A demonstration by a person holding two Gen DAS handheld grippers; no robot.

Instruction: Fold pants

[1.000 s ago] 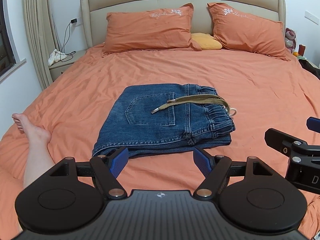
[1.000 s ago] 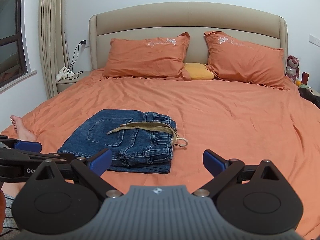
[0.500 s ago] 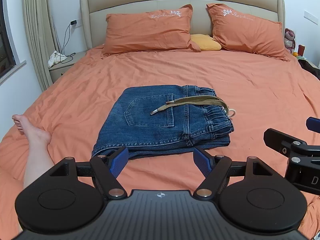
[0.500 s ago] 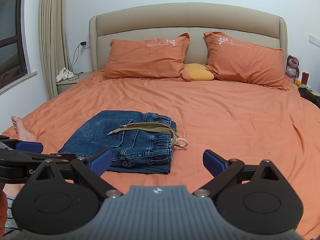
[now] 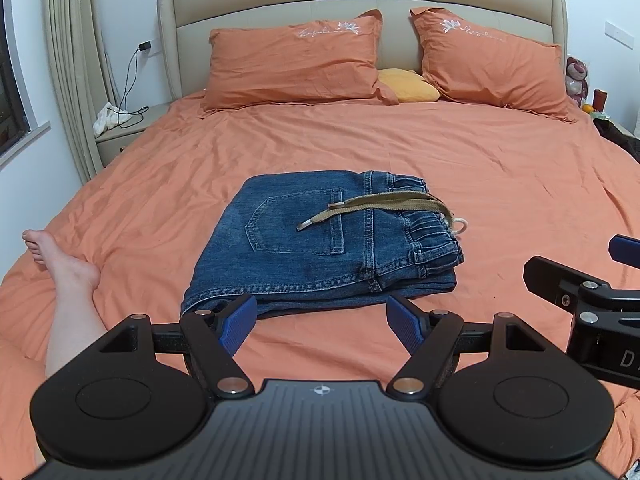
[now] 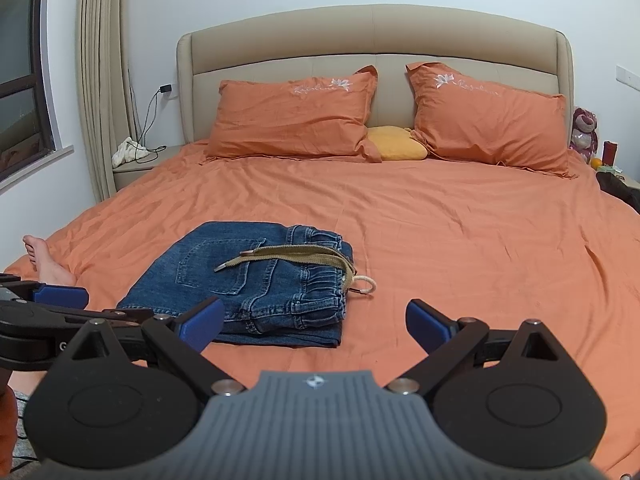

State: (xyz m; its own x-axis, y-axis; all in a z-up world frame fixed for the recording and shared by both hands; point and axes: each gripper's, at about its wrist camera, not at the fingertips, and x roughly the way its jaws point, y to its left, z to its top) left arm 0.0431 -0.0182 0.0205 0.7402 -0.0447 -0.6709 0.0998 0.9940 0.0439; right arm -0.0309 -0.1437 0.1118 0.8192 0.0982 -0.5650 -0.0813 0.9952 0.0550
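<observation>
The blue jeans lie folded into a compact stack on the orange bed sheet, back pocket up, with a tan belt draped over the waistband. They also show in the right wrist view. My left gripper is open and empty, just in front of the jeans' near edge. My right gripper is open and empty, to the right of and nearer than the jeans. Its fingers show at the right edge of the left wrist view.
A person's bare foot and leg rest on the bed at the left. Two orange pillows and a yellow cushion lie at the headboard. A nightstand stands at the left, clutter at the right.
Both grippers have drawn back slightly from the jeans and stay open. The jeans have not moved.
</observation>
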